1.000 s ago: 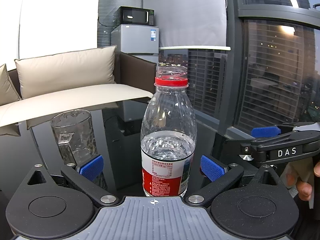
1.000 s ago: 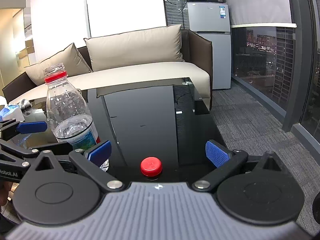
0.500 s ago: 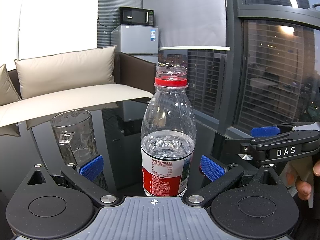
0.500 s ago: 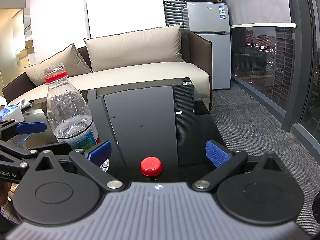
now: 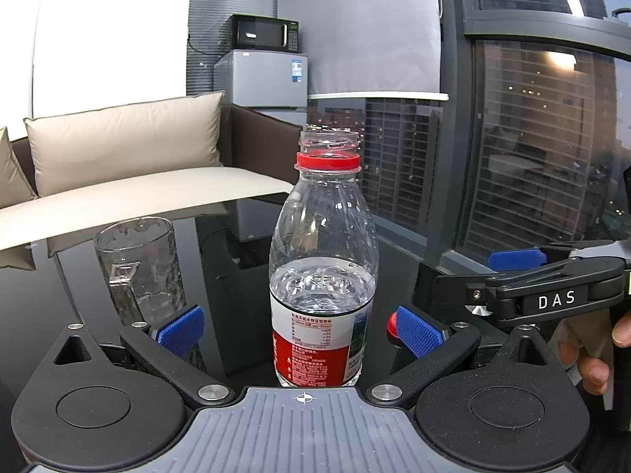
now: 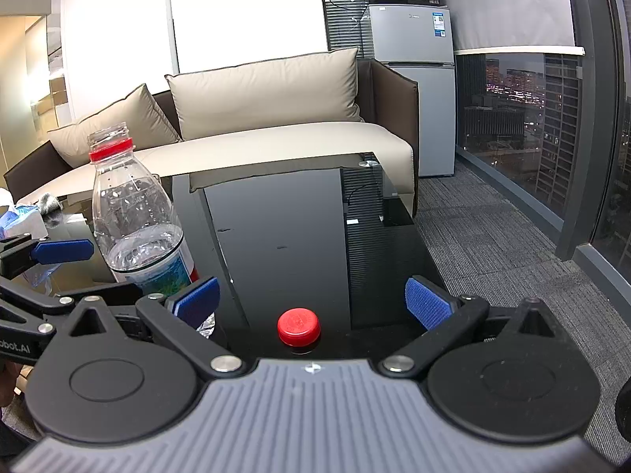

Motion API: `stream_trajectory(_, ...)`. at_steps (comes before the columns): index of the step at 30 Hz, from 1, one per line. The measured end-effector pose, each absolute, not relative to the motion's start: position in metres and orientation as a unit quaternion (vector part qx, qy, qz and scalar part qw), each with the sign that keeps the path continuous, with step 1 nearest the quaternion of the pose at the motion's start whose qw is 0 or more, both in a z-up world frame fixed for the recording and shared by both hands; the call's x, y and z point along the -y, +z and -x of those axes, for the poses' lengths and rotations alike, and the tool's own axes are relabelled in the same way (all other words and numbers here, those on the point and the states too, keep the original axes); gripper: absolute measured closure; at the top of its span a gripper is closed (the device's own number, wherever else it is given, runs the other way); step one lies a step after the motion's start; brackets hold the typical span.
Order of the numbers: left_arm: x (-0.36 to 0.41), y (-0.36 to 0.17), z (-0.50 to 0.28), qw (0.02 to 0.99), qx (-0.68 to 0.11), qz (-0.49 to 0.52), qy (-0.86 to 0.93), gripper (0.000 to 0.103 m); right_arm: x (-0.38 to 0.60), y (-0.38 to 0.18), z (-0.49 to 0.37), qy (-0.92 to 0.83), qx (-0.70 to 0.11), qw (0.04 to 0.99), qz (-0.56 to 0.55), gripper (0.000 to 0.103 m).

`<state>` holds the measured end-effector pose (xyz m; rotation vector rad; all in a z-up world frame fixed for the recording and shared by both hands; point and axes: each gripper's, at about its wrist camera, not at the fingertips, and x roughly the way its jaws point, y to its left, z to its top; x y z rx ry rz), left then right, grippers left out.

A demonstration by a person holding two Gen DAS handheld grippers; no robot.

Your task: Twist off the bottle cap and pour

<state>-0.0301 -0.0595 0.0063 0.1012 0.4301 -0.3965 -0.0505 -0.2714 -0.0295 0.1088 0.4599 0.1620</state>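
Note:
An uncapped clear water bottle (image 5: 321, 276), about half full, with a red neck ring and red-white label, stands upright on the black glass table (image 6: 284, 216). My left gripper (image 5: 301, 329) is open with the bottle between its blue pads, not touching. An empty glass mug (image 5: 140, 268) stands to the bottle's left. The red cap (image 6: 298, 325) lies on the table between the open fingers of my right gripper (image 6: 311, 301), which is empty. The bottle also shows at the left of the right wrist view (image 6: 136, 216).
A beige sofa (image 6: 268, 118) stands behind the table, with a fridge and microwave (image 6: 410, 79) beyond it. Windows run along the right. The table's right edge drops to grey carpet (image 6: 493, 244). A tissue pack (image 6: 19, 220) lies at the far left.
Almost nothing has moved. The left gripper view has shifted very slightly, and the bottle, mug and cap stay where they were.

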Motion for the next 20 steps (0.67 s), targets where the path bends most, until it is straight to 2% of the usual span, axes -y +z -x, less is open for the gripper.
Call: stream_trajectory(20,0.0638,0.0039,0.0317,0.956,-0.209,-0.053,-0.198,0.001,0.2741,-0.0311,0.0502,0.079,-0.228,0.969,-0.056,0.001)
